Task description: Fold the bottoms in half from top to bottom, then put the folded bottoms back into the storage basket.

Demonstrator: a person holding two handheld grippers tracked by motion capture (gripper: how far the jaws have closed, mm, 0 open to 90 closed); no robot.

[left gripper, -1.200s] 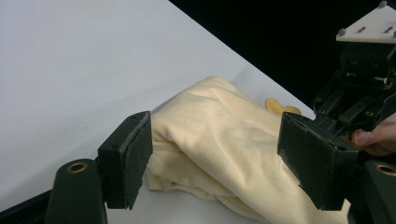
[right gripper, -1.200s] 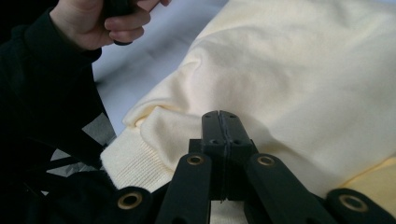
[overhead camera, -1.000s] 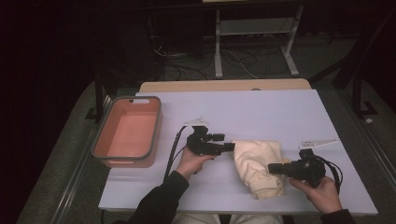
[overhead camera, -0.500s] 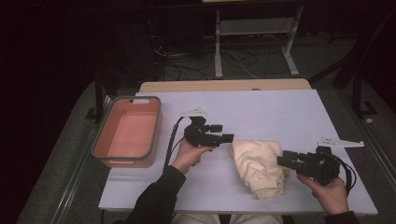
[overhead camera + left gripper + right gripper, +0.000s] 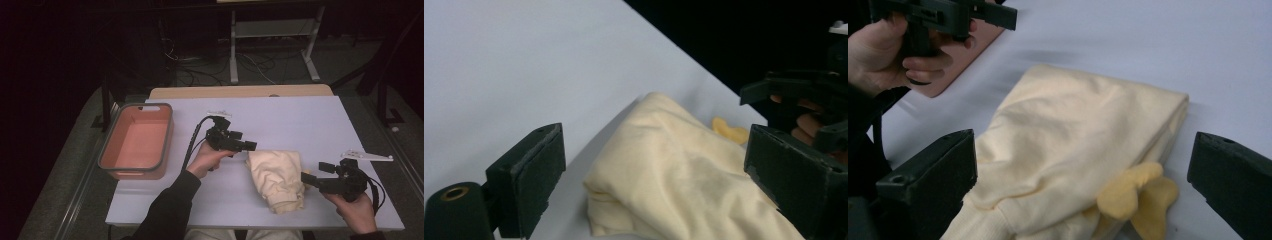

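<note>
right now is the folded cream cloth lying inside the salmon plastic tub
No, the folded cream cloth lies on the white table, apart from the salmon plastic tub.

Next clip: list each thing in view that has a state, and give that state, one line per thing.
Cream-yellow folded cloth garment: folded in a bundle, lying flat on the table, held by neither claw.
Left claw: jaws have just been opening, now open, nothing between the pads.
Right claw: jaws have just been opening, now open, beside the garment's edge, not pressing it.
Salmon-pink rectangular plastic bin: upright, empty, at the table's left edge.
</note>
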